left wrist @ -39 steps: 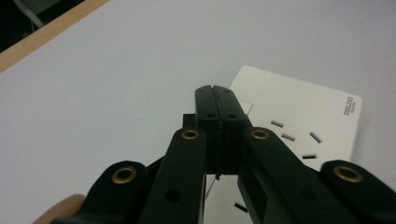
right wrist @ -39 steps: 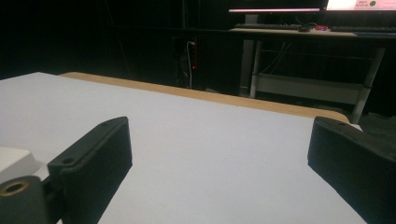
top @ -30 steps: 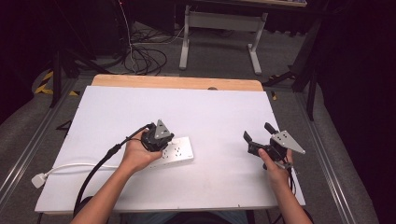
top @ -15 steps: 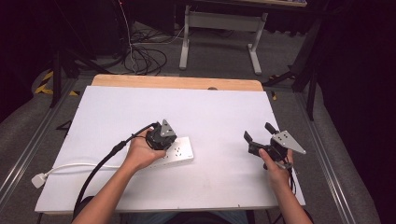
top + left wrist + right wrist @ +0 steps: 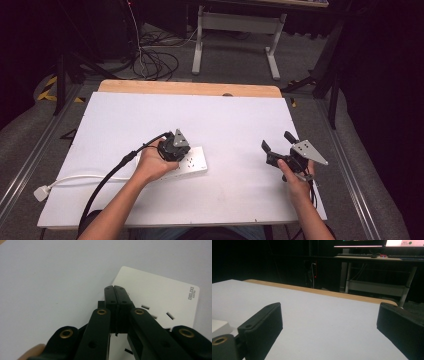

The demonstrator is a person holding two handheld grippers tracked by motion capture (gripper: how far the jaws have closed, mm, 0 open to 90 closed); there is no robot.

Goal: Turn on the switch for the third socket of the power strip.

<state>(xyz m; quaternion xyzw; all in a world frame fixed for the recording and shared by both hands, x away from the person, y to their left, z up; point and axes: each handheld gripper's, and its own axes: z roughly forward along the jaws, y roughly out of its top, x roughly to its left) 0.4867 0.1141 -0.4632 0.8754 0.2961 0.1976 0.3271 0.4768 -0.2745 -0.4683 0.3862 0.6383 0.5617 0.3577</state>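
Note:
A white power strip (image 5: 194, 164) lies flat on the white board (image 5: 225, 120), left of middle. My left gripper (image 5: 177, 150) points down over its near-left part; in the left gripper view the gripper (image 5: 115, 290) has its jaws pressed together, with nothing seen between them, tips over the socket face of the power strip (image 5: 160, 292). At the right, my right gripper (image 5: 276, 141) is held above the board, and its jaws stand wide apart. In the right gripper view the gripper (image 5: 332, 322) has only bare board between its pads, and a corner of the power strip (image 5: 219, 327) shows at far left.
A white cord (image 5: 85, 178) runs from the strip to a plug (image 5: 41, 193) near the board's front left corner. A black cable (image 5: 112, 175) trails from the left gripper. A wooden table edge (image 5: 190, 88) lies beyond the board, with a desk frame (image 5: 235, 30) and floor cables behind.

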